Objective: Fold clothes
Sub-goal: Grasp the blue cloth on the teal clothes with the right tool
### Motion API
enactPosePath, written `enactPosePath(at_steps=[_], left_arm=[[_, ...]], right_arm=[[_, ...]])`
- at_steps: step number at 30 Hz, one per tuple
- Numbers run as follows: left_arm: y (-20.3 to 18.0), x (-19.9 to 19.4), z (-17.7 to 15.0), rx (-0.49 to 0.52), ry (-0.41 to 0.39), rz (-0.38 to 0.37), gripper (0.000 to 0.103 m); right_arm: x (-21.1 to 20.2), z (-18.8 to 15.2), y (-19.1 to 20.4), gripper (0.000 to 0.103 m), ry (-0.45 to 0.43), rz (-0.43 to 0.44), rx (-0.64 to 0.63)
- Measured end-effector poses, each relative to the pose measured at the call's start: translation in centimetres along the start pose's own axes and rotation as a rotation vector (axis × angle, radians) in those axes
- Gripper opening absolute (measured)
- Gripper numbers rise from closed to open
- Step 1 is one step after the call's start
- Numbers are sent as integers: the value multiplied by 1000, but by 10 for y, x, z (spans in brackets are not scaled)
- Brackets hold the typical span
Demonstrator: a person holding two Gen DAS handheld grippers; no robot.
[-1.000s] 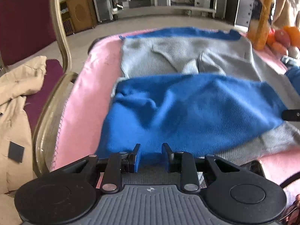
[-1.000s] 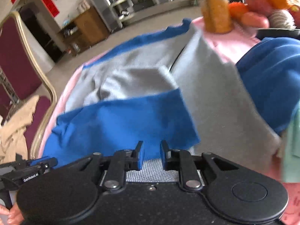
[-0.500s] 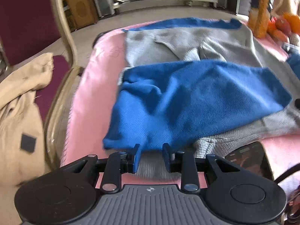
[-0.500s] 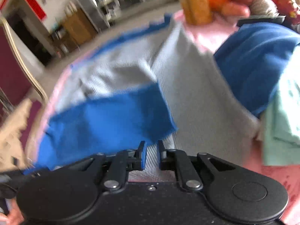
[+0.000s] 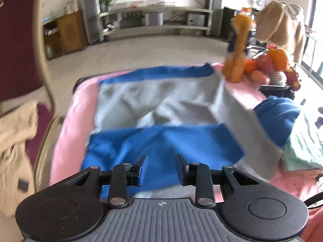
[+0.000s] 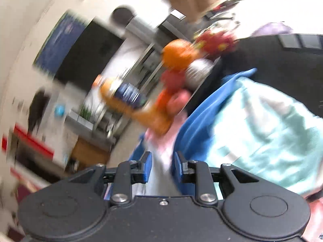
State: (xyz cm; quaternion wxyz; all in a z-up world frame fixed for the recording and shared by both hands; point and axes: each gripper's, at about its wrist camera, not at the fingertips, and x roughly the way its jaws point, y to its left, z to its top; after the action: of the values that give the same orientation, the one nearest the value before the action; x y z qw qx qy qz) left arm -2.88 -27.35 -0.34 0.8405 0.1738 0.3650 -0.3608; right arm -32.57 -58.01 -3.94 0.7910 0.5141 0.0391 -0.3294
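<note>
A grey and blue sweater (image 5: 161, 109) lies spread on the pink-covered table (image 5: 78, 109), its blue hem band (image 5: 161, 143) folded up over the grey body. My left gripper (image 5: 161, 167) is open and empty just above the near edge of the blue band. My right gripper (image 6: 161, 168) is open and empty; its view is blurred and tilted and points at a blue garment (image 6: 193, 129) and a mint-green garment (image 6: 260, 137) at the table's right end.
An orange juice bottle (image 5: 238, 50) and a pile of fruit (image 5: 268, 62) stand at the far right of the table. A maroon chair (image 5: 20, 46) with a beige coat (image 5: 12, 141) stands at the left. Blue and mint garments (image 5: 282, 121) lie at the right.
Both grippers let go of the sweater and opened. The left gripper rose and pulled back. The right gripper swung sharply to the right, towards the fruit and the other garments.
</note>
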Motion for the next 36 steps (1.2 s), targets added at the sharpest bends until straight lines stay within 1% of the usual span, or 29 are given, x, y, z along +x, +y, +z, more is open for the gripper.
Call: enactPosePath(at_steps=[3, 6, 10, 12, 15, 19, 20, 21, 22, 23, 25, 26, 27, 28, 31, 33, 35, 36], left_arm=[[-23, 10, 2, 33, 18, -20, 30], [-45, 20, 3, 65, 41, -41, 31], [-74, 34, 3, 108, 70, -69, 31], [-89, 41, 4, 130, 85, -83, 31], [-90, 47, 4, 126, 107, -73, 31], [-85, 51, 5, 110, 119, -51, 31], [-84, 51, 5, 110, 120, -46, 31], [-83, 52, 5, 109, 122, -42, 31], [-82, 53, 5, 108, 124, -38, 31], [-80, 53, 5, 105, 126, -36, 31], [-77, 54, 4, 99, 130, -35, 31], [-76, 55, 4, 95, 132, -35, 31], [-74, 55, 3, 91, 132, -34, 31], [-71, 55, 2, 86, 130, -34, 31], [-60, 51, -1, 66, 125, -40, 31], [-49, 46, -5, 49, 119, -49, 31], [-34, 37, -9, 28, 111, -57, 31], [-25, 31, -11, 17, 105, -57, 31]], right_arm=[[-3, 16, -25, 24, -76, -42, 114], [4, 34, -49, 25, -118, -71, 241], [24, 57, -73, 25, -148, -70, 369], [40, 69, -82, 25, -146, -69, 408], [67, 77, -94, 25, -105, -90, 454], [104, 80, -93, 26, -49, -131, 441], [113, 81, -93, 30, -42, -143, 433], [118, 81, -94, 35, -48, -158, 433], [124, 81, -94, 37, -54, -174, 433], [129, 81, -95, 39, -61, -190, 434], [135, 81, -98, 38, -93, -211, 451], [137, 81, -99, 34, -112, -217, 448], [136, 82, -96, 11, -124, -237, 411], [136, 83, -92, 3, -135, -257, 373], [131, 84, -62, 2, -164, -286, 214], [122, 82, -37, 2, -170, -255, 124], [110, 73, -3, 2, -154, -214, 18], [103, 65, 18, 2, -137, -176, -39]])
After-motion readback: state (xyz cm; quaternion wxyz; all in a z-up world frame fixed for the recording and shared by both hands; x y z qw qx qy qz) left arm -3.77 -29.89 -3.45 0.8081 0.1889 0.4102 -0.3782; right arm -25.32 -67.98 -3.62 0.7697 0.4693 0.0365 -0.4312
